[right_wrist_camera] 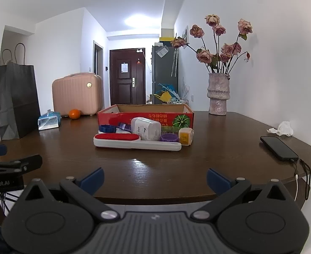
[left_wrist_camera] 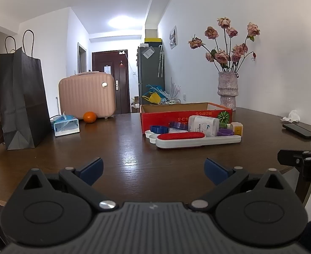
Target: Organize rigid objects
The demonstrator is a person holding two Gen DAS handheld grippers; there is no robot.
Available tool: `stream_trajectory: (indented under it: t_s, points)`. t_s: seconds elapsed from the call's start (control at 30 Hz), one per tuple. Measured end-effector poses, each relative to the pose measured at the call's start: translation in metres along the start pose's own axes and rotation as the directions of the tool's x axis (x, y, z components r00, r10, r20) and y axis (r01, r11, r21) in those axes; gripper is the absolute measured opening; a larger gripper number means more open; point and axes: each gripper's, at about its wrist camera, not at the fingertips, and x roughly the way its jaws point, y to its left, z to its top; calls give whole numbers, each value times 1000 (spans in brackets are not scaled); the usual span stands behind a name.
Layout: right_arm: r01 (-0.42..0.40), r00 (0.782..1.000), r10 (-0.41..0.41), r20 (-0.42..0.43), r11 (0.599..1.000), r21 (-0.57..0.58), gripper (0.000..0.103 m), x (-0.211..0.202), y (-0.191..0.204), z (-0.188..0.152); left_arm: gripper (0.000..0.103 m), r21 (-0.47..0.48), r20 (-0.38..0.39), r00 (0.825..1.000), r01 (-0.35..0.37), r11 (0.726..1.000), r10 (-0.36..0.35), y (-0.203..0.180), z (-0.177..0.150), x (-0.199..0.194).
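Two grippers: both hover low at the near edge of the dark wooden table (left_wrist_camera: 123, 148), side by side, empty.
Left gripper (left_wrist_camera: 153, 170): blue fingers spread wide, nothing between them, well short of the objects.
Right gripper (right_wrist_camera: 155, 180): fingers equally wide, holding nothing; in the left wrist view its black tip shows at the right edge.
Red cardboard box (right_wrist_camera: 144, 114): open-topped, sits mid-table toward the far side, with a green-and-white round print on its near wall.
Rigid objects: clustered on the table just in front of the box's near wall.
Lint brush (right_wrist_camera: 134, 142): white body with a red pad, lying flat across the front of the cluster, nearest the grippers.
White packet (right_wrist_camera: 145, 128): just behind the brush, leaning near the box wall.
Purple ring (right_wrist_camera: 169, 137): right of the packet, just behind the brush handle.
Yellow-and-white cube (right_wrist_camera: 185, 136): at the right end of the cluster, just beside the purple ring.
Blue ring (right_wrist_camera: 107, 128): at the left end, behind the brush's red pad.
White caps (left_wrist_camera: 152, 136): small round pieces at the cluster's near left, seen from the left wrist.
Vase of dried roses (right_wrist_camera: 217, 95): far right, against the wall.
Black phone (right_wrist_camera: 279, 148): on the right edge of the table, cable attached.
Crumpled tissue (right_wrist_camera: 282, 129): beyond the phone.
Black paper bag (left_wrist_camera: 22, 101): upright at far left.
Pink suitcase (left_wrist_camera: 87, 94): far left of the box, an orange (left_wrist_camera: 89, 117) just beside it.
Tissue pack (left_wrist_camera: 66, 126): between bag and orange.
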Motion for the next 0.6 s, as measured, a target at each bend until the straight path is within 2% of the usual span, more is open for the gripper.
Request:
stream_trajectory:
  t_s: [0.53,0.6]
  points:
    - [-3,1000,3,9,1000,7,103,-1,-3,-1,103,19,-6,1000,6,1000,-6,2,3,4]
    - [-5,1000,5,-5,1000,28,103,4,-6,-3,103,-6,-21,1000,2,1000,-2,9,4,12]
